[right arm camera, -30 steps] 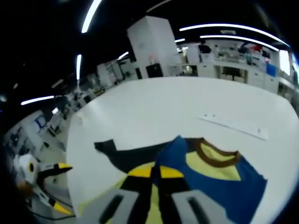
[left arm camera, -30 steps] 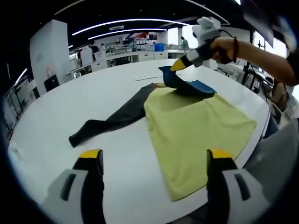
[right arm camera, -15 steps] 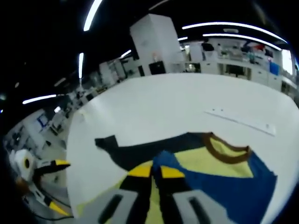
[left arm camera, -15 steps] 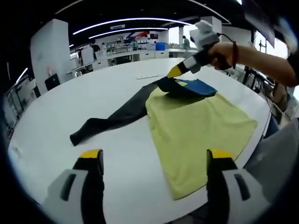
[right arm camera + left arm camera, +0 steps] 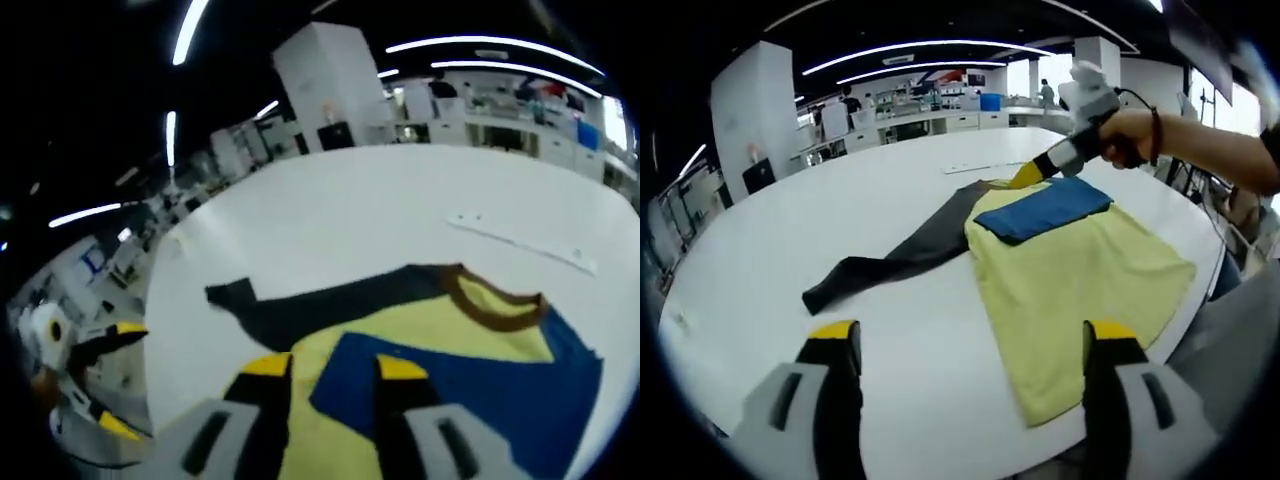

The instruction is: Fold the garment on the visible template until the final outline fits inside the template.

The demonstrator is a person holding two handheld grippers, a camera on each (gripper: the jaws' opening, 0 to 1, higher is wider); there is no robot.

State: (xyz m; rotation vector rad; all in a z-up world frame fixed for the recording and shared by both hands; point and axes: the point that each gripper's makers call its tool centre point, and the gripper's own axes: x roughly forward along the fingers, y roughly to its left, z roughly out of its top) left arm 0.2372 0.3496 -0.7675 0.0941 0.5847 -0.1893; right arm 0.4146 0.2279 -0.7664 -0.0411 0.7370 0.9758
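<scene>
Fingers of the right gripper (image 5: 320, 368) stand parted over the garment (image 5: 1080, 270), its blue sleeve (image 5: 1048, 208) folded flat across the yellow body. Left gripper (image 5: 970, 340) fingers are spread wide above bare white bench (image 5: 790, 240), gripping nothing. One dark sleeve (image 5: 900, 258) trails out to the left.
</scene>
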